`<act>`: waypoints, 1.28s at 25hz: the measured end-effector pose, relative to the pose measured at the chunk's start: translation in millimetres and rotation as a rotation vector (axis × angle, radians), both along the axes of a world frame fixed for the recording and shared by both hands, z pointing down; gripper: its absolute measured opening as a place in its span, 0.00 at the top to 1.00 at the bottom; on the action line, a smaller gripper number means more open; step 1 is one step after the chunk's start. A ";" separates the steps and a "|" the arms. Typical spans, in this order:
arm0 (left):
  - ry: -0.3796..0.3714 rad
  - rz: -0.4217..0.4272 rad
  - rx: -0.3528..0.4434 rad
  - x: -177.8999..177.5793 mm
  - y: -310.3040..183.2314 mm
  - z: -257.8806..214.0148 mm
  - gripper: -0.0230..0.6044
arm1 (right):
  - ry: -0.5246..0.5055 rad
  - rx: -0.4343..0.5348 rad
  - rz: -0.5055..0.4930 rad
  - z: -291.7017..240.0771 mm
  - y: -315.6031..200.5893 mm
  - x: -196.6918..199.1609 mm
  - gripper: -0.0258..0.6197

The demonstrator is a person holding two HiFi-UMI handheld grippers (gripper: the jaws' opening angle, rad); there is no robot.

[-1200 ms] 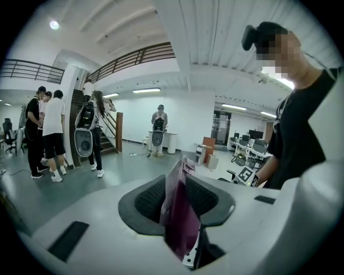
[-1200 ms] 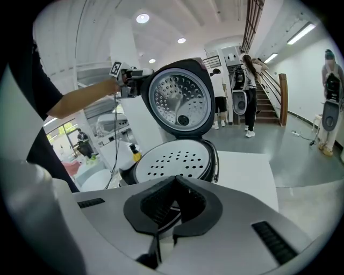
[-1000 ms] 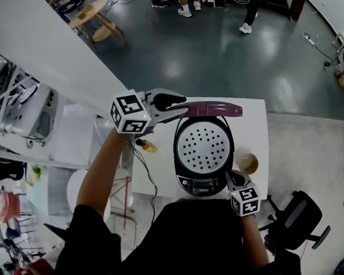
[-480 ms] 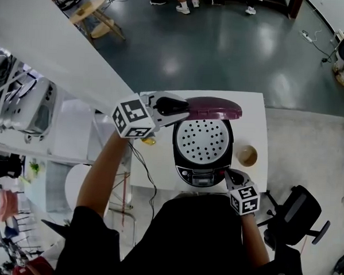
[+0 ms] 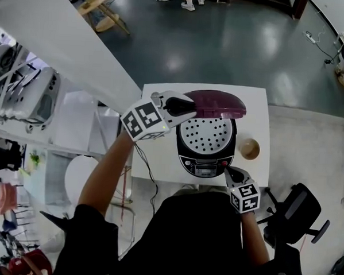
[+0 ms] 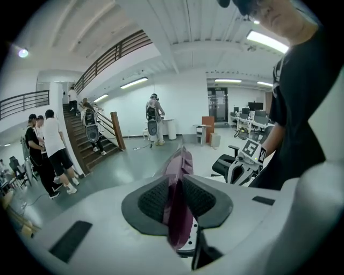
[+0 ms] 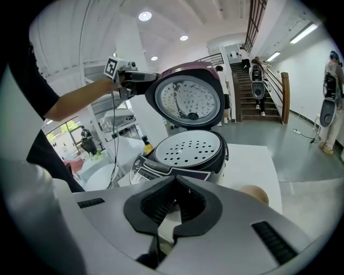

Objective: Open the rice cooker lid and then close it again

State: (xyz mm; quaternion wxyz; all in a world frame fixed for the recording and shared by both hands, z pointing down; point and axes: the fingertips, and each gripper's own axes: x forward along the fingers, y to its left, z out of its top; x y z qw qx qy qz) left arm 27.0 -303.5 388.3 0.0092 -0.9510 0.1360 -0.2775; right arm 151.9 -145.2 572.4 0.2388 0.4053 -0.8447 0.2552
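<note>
Brown bowl (image 5: 249, 148) on white table (image 5: 256, 116), office chair (image 5: 299, 212) nearby

Everything here sits around a small white table (image 5: 258, 124) in a big open hall. Past the table's far edge the floor (image 5: 223, 45) is dark, glossy grey-green, with a ceiling light bouncing off it as a bright spot (image 5: 175, 63). Right of the table it switches to a paler speckled grey strip (image 5: 309, 147). A black office chair (image 5: 303, 215) sits just off the table's near right corner. A long white partition (image 5: 61, 48) runs diagonally off to the table's left, with a round wooden table (image 5: 94, 2) well beyond it. Further out there's a staircase (image 6: 99, 142) with dark railings, people (image 6: 51, 145) standing at its foot, white walls, and strip lights (image 6: 134, 83) overhead.
</note>
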 end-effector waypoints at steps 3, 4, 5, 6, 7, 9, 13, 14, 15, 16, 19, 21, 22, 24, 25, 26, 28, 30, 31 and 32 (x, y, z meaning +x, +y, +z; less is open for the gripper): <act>-0.012 0.005 0.011 0.5 8.4 6.2 0.84 | -0.003 0.002 0.011 -0.2 5.7 2.4 0.96; -0.015 0.007 0.010 0.9 11.4 8.9 0.84 | -0.004 0.000 0.018 0.1 7.8 4.5 0.96; -0.017 0.007 0.007 1.3 14.3 11.5 0.84 | -0.004 -0.001 0.025 0.5 10.1 6.9 0.96; -0.018 0.005 0.007 1.4 16.7 14.0 0.84 | -0.005 -0.001 0.031 0.7 12.2 9.4 0.96; -0.019 0.001 0.012 1.4 18.5 16.0 0.84 | -0.009 0.002 0.036 0.6 14.3 11.6 0.96; -0.015 -0.006 0.029 3.4 22.6 18.2 0.84 | -0.022 0.010 0.041 -0.1 19.0 15.3 0.96; -0.018 -0.017 0.054 8.0 35.5 23.2 0.84 | -0.026 0.018 0.037 -0.5 29.2 16.2 0.96; -0.018 -0.019 0.062 7.3 37.3 24.7 0.84 | -0.026 0.019 0.035 -1.3 30.5 14.3 0.96; -0.020 -0.020 0.068 6.6 39.0 26.5 0.84 | -0.029 0.019 0.035 -2.1 31.7 12.3 0.96; -0.021 -0.020 0.069 6.3 40.9 28.9 0.84 | -0.032 0.019 0.034 -2.7 33.1 10.6 0.96; -0.026 -0.014 0.059 7.0 48.8 38.0 0.84 | -0.035 0.020 0.033 -3.2 39.7 8.0 0.96; -0.025 -0.008 0.050 7.7 53.8 43.7 0.84 | -0.027 0.016 0.029 -2.4 45.4 7.5 0.96; -0.025 -0.006 0.048 7.8 55.8 46.1 0.84 | -0.022 0.014 0.027 -1.8 48.0 7.5 0.96; -0.029 -0.006 0.046 8.2 60.1 50.7 0.84 | -0.017 0.011 0.026 -0.2 52.6 8.2 0.96; -0.032 -0.007 0.046 8.7 62.6 53.3 0.84 | -0.016 0.012 0.025 0.2 54.7 8.7 0.96; -0.035 -0.007 0.045 9.4 65.2 55.9 0.84 | -0.013 0.017 0.024 0.1 56.2 9.3 0.96; -0.041 -0.007 0.043 10.6 70.1 61.2 0.84 | -0.005 0.030 0.017 -0.9 58.0 9.1 0.96; -0.046 -0.006 0.038 10.4 74.5 67.1 0.84 | -0.001 0.033 0.011 -1.0 58.6 7.1 0.96; -0.049 -0.006 0.037 10.2 76.6 70.1 0.84 | -0.001 0.033 0.009 -1.2 58.2 6.1 0.96; -0.051 -0.005 0.036 10.1 78.5 72.7 0.84 | -0.002 0.035 0.008 -1.5 57.4 5.3 0.96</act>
